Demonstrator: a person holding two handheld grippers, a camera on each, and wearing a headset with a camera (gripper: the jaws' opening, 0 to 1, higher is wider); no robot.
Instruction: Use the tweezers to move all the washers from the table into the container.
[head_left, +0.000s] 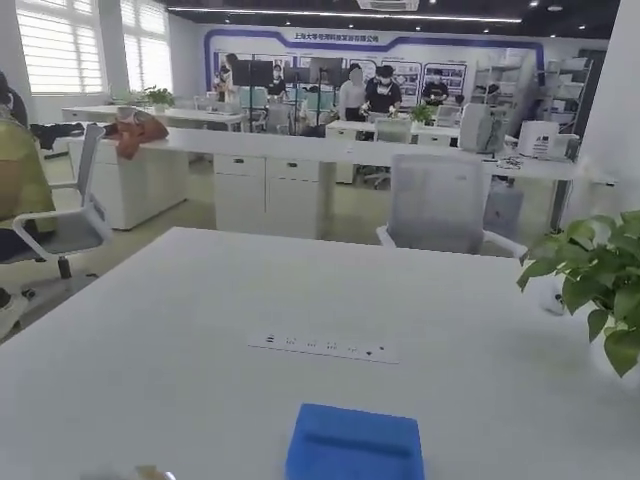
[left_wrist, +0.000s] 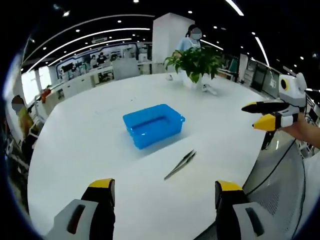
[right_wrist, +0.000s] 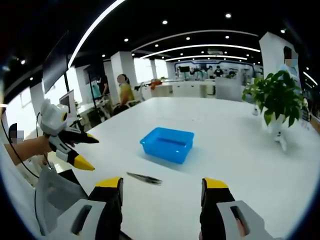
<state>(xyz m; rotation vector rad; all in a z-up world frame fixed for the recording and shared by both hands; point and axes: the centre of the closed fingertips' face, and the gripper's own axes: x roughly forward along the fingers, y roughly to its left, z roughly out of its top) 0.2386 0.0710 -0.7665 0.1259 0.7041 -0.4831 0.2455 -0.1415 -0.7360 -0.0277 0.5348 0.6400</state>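
Tweezers (left_wrist: 180, 164) lie between the container (left_wrist: 153, 125) and the spread left claw (left_wrist: 165, 185).

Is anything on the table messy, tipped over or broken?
Nothing stands out. The blue container sits upright on the white table. The tweezers lie flat nearby without touching it, and the potted plant stands straight.
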